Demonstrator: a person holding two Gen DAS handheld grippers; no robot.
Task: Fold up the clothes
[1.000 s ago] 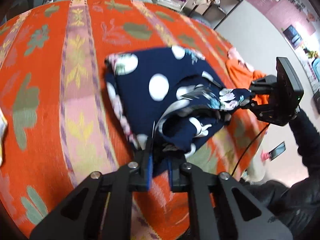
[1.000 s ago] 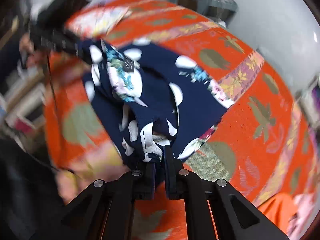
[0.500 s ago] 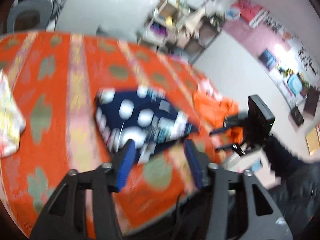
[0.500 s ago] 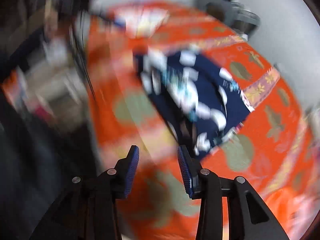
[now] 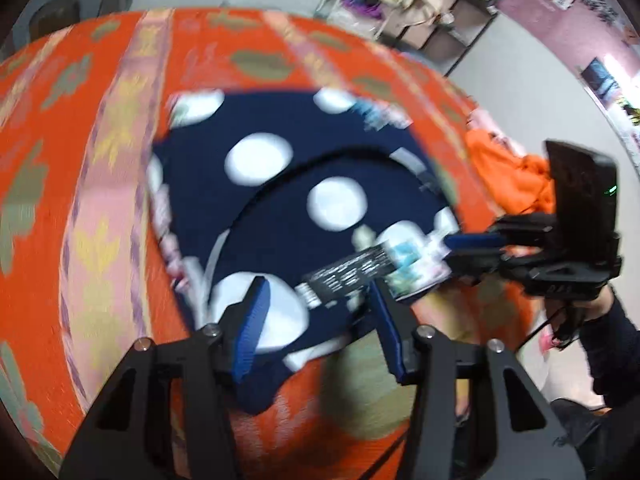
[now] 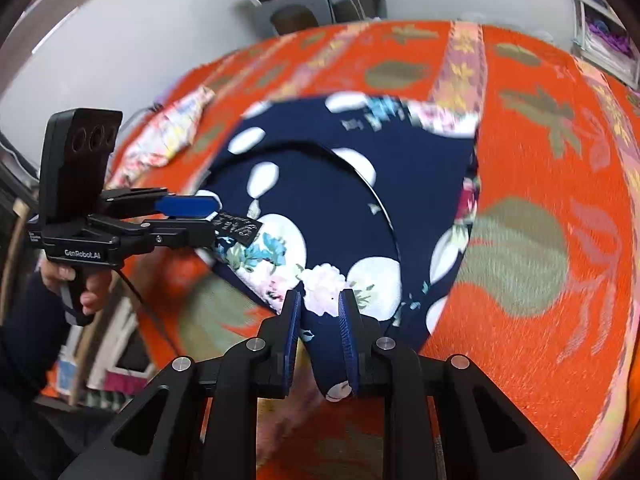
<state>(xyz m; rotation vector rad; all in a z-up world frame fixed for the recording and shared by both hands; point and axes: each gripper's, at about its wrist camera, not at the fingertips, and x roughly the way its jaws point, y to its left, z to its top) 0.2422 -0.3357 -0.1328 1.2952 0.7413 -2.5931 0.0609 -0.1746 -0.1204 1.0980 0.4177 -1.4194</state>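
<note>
A navy garment with white dots and flowers (image 5: 296, 184) lies folded flat on the orange patterned bedspread (image 5: 80, 200); it also shows in the right wrist view (image 6: 360, 200). My left gripper (image 5: 316, 300) is open, its fingers low over the garment's near edge by a black label (image 5: 352, 272). It shows in the right wrist view (image 6: 200, 216) at the garment's left corner. My right gripper (image 6: 320, 304) has its jaws partly apart with the garment's near edge between them. In the left wrist view the right gripper (image 5: 464, 248) sits at the garment's right corner.
An orange garment (image 5: 516, 176) lies at the bed's right edge. A pale floral garment (image 6: 160, 140) lies at the far left. Shelves (image 5: 408, 0) and a grey chair (image 6: 320, 0) stand beyond the bed. The bed edge is close below both grippers.
Both grippers let go of the lifted garment and opened. It now lies flat, and both grippers have come back down to its near edge.
</note>
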